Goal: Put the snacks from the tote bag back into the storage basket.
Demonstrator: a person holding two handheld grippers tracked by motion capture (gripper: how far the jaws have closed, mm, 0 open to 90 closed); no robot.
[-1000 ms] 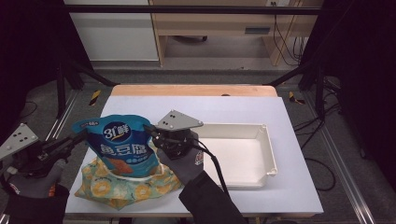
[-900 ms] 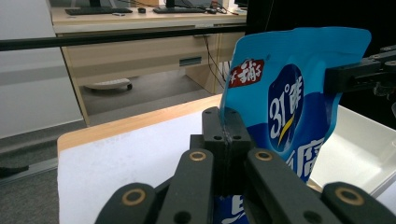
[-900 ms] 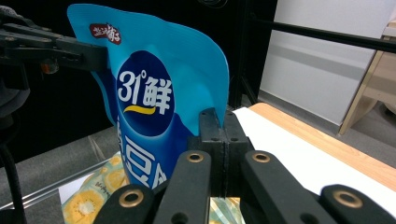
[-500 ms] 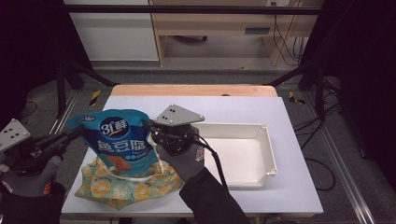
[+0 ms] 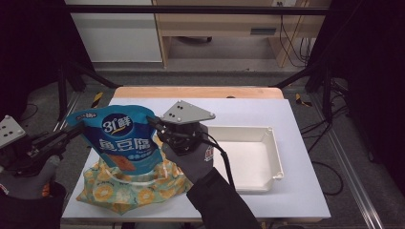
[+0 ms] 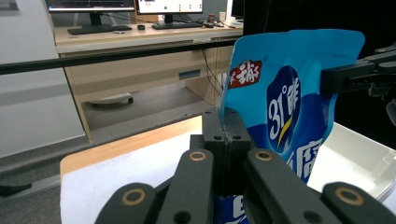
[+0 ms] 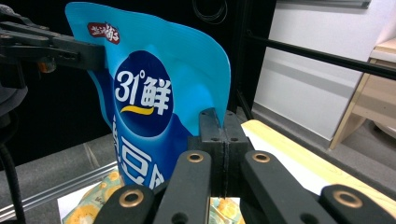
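Your left gripper (image 5: 71, 131) and right gripper (image 5: 155, 125) are each clamped on an upper edge of the blue pouch (image 5: 125, 143). It hangs upright between them above the yellow patterned bag (image 5: 129, 191), with the white tray (image 5: 272, 148) to its right, nearer your right hand.

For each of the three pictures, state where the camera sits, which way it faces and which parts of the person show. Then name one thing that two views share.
High view: above the person's side, facing forward and down on the table; forearms, left gripper, right gripper.
Left gripper view: on that gripper, along its shut jaws, facing a desk.
Right gripper view: on that gripper, along its shut jaws, facing a white wall.
Shared: the blue pouch, pinched at both edges.
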